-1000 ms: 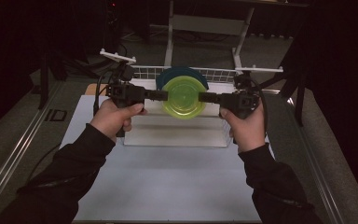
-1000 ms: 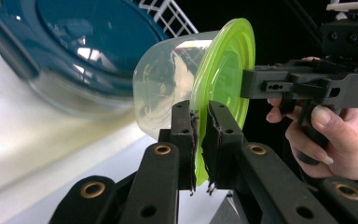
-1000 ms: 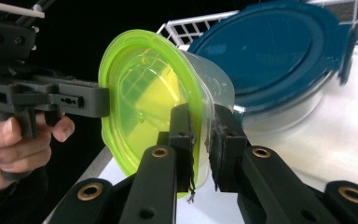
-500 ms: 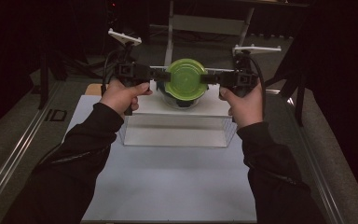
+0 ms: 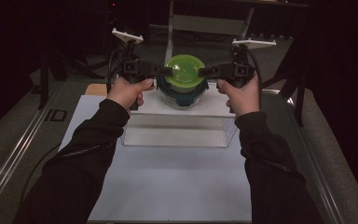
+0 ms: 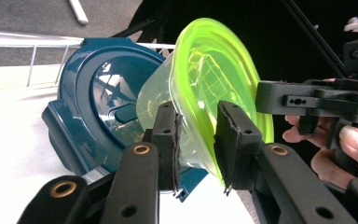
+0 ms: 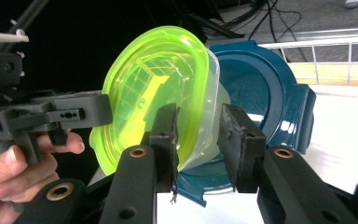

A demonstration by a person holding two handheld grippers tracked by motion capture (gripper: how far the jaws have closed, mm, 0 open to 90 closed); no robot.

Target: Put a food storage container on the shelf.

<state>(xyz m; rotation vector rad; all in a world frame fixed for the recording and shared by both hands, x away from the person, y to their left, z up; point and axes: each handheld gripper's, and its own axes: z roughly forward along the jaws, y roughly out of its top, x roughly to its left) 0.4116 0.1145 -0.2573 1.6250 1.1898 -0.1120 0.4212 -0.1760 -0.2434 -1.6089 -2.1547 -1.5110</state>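
A clear tub with a neon-green lid (image 5: pixel 185 70) leans tilted against a teal lid-like piece (image 5: pixel 182 99) on a white shelf (image 5: pixel 182 109). My left gripper (image 5: pixel 167 71) and right gripper (image 5: pixel 204 71) flank it from either side. In the left gripper view the tub's rim (image 6: pixel 200 107) sits between the left gripper's (image 6: pixel 196 135) parted jaws, which have just been opening. In the right gripper view the rim (image 7: pixel 191 93) likewise sits loosely inside the right gripper (image 7: pixel 198 135), whose jaws have also just been opening. Each view shows the other gripper across the tub.
The white shelf tops a clear box stand (image 5: pixel 177 133) on a white mat (image 5: pixel 168 186). A wire rail (image 7: pixel 317 39) runs behind the teal piece. Metal table rails (image 5: pixel 14 144) border both sides, with dark stands and cables at the back.
Both hands have moved farther from the person, taking the green-lidded tub back over the teal piece. The jaws of both grippers now stand wider apart.
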